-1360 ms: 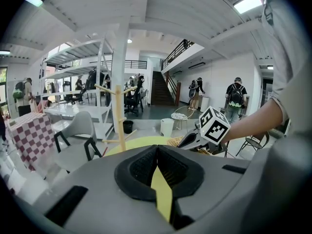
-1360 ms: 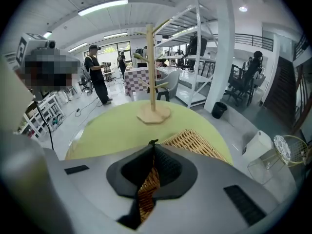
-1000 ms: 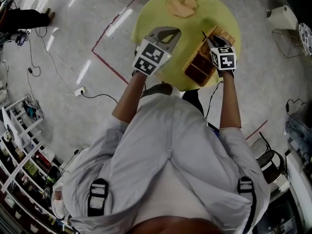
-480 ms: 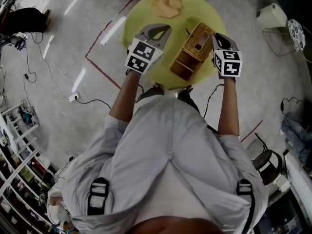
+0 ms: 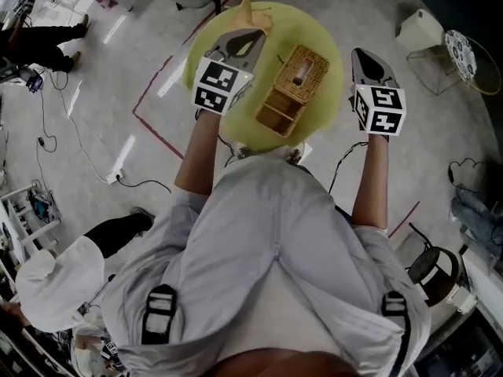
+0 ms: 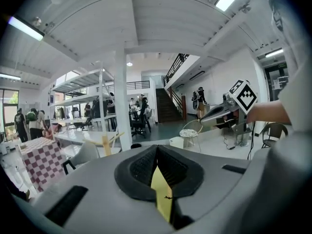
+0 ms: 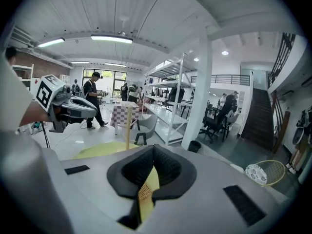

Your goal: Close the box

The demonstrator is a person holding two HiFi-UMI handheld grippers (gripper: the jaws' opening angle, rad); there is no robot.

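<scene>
Both grippers are looking empty to me. Are you reading it the same way?

Yes. The left gripper (image 5: 250, 39) is hovering over the near-left part of the table (image 5: 318, 26), jaws pressed together on nothing, with only yellow tabletop showing under the pads. The right gripper (image 5: 363, 53) is closing right together on nothing too, and it is hanging past the table's right edge, over the floor.

And the box?

The box (image 5: 292, 85) is sitting on the table between them, a little farther out and touching neither. It is showing a woven panel toward its far end and a darker framed section toward the near end. From above I cannot tell whether the lid is lying fully down.

So which step are we in?

I am judging it as a gap between contacts, with nobody pressing or steadying anything. The next move is calling for a check of the lid. If it is standing proud, one shut tip should be coming onto its free edge and pushing down, while the other is bracing a side wall — wicker that light is likely to slide.

Anything beyond it?

Only a wooden post (image 7: 128, 128) standing at the table's far edge.
</scene>
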